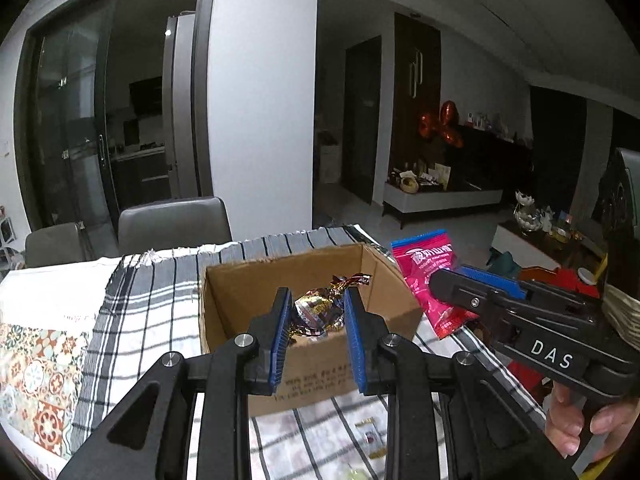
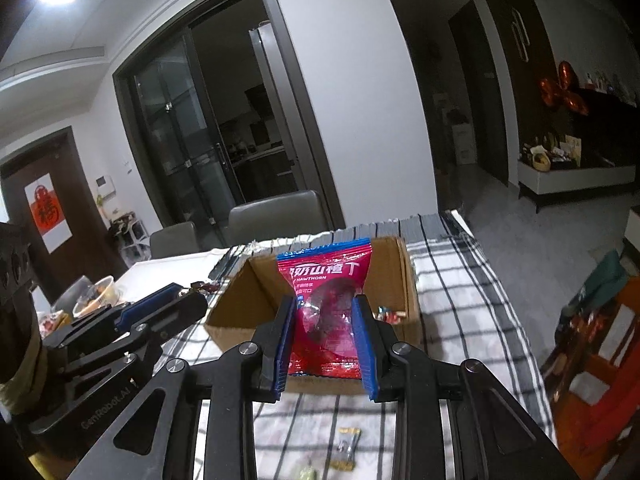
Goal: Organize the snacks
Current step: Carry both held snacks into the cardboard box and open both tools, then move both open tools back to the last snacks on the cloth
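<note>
Cardboard box point(image 1: 308, 376): sat on checked surface point(image 1: 132, 304), a few sweets inside.
Left tool point(image 1: 316, 334): pinched foil candy point(image 1: 318, 312) over box.
Right tool point(image 2: 325, 336): pinched red hawthorn packet point(image 2: 328, 304) over box.
Left to do: both drops, plus small wrapped candy point(image 2: 347, 446) near the box.

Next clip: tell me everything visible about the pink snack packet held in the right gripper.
The pink snack packet is a glossy plastic pouch with blue crimped end seals, white Chinese lettering and the word HAWTHORN. A clear window shows dark red contents. It is sealed, slightly crumpled, upright, and pinched at both sides by the right gripper. It hangs at the cardboard box; it does not look set down yet.
</note>
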Demonstrator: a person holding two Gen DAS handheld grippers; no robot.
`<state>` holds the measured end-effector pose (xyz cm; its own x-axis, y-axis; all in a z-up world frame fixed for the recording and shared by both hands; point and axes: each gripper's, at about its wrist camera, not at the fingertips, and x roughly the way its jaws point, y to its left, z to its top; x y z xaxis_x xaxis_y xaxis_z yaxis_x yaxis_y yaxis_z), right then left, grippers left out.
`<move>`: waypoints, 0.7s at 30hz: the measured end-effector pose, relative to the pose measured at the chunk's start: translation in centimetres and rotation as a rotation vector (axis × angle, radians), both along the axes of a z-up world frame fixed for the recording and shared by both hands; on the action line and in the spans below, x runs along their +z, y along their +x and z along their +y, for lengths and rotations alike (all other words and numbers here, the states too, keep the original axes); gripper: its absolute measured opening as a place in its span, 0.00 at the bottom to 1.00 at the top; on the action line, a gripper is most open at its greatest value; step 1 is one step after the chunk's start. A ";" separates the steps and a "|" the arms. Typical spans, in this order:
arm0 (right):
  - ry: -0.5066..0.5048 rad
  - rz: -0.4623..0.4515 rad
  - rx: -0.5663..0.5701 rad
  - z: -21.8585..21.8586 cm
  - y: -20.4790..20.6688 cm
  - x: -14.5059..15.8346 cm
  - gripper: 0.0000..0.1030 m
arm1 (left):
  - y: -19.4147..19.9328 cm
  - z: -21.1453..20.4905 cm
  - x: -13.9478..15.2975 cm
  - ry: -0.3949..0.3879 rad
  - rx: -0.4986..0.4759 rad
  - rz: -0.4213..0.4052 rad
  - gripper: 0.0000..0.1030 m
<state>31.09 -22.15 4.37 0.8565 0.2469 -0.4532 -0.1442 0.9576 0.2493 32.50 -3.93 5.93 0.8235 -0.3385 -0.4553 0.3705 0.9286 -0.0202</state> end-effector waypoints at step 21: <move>-0.062 0.031 0.004 0.5 7.2 -0.7 0.36 | 6.5 0.0 -1.1 0.040 0.090 0.017 0.48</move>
<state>38.30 -21.63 3.71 0.8410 0.2213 -0.4936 -0.1415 0.9707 0.1942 38.96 -3.89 4.81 0.8417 -0.2452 -0.4810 0.2858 0.9582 0.0116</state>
